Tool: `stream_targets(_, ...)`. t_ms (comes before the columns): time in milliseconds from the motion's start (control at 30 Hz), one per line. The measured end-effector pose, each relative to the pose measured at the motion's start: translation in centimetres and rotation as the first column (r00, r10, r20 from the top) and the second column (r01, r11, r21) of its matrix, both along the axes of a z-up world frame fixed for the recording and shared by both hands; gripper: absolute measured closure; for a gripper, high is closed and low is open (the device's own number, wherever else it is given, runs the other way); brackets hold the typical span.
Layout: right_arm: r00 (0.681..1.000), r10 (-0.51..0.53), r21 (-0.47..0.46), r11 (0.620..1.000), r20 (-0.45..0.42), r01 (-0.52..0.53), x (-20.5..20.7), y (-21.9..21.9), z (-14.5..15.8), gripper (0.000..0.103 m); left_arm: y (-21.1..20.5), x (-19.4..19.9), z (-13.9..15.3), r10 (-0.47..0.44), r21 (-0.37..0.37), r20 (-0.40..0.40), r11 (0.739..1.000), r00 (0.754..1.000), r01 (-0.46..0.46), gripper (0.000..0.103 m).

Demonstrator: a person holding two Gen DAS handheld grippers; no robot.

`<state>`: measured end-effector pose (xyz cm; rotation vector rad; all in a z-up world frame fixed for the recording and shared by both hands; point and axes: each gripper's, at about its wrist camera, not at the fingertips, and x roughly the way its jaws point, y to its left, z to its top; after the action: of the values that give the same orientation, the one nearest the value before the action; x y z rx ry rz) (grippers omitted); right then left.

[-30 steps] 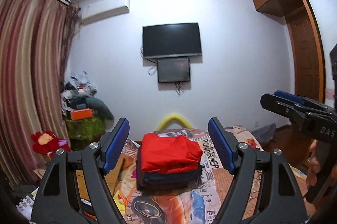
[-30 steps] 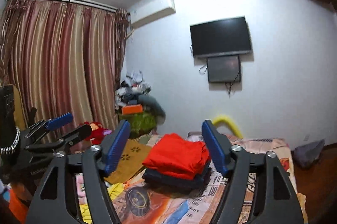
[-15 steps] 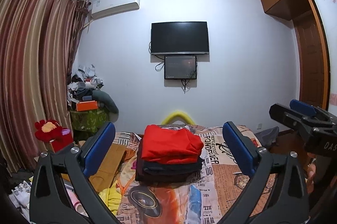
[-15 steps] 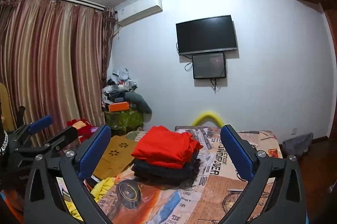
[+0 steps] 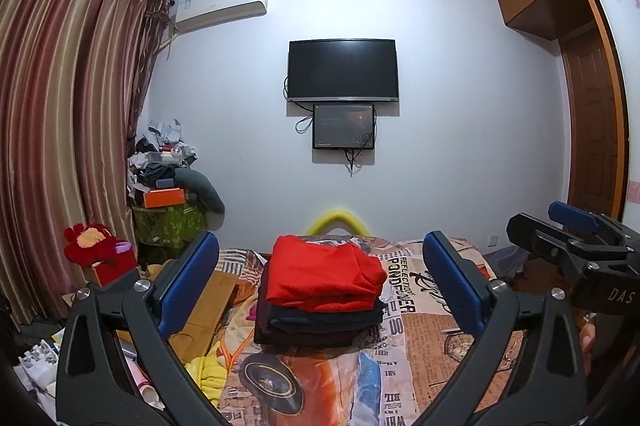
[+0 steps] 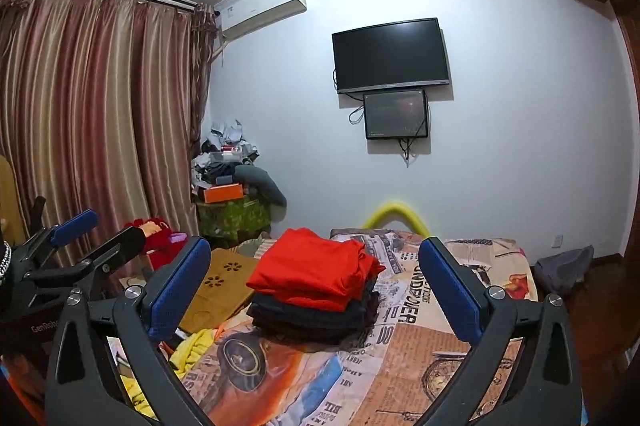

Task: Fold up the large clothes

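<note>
Folded clothes [image 5: 320, 290] sit in a stack on the printed bedspread [image 5: 420, 338]: a red garment [image 6: 314, 268] on top of several dark ones [image 6: 312, 318]. The red piece's rounded fold faces right, its long side running left to right across the bed. Both the left gripper [image 5: 320, 282] and the right gripper [image 6: 314, 284] are spread wide and empty, held above the near bed, short of the pile.
</note>
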<state>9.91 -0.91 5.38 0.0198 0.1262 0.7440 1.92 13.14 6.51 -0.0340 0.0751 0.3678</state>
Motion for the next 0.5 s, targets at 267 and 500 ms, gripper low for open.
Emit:
stream_targets(267, 1.000, 0.008, 0.011, 1.000, -0.009, -0.008, -0.31, -0.22, 0.06, 0.000, 0.39, 0.11, -0.04, 0.003, -0.016, -0.003, 1.000, 1.000, -0.003, 0.000)
stream_targets(500, 1.000, 0.012, 0.002, 1.000, -0.018, -0.012, -0.41, -0.19, 0.04, 0.000, 0.35, 0.31, -0.15, 0.011, -0.005, -0.009, 1.000, 1.000, -0.011, 0.000)
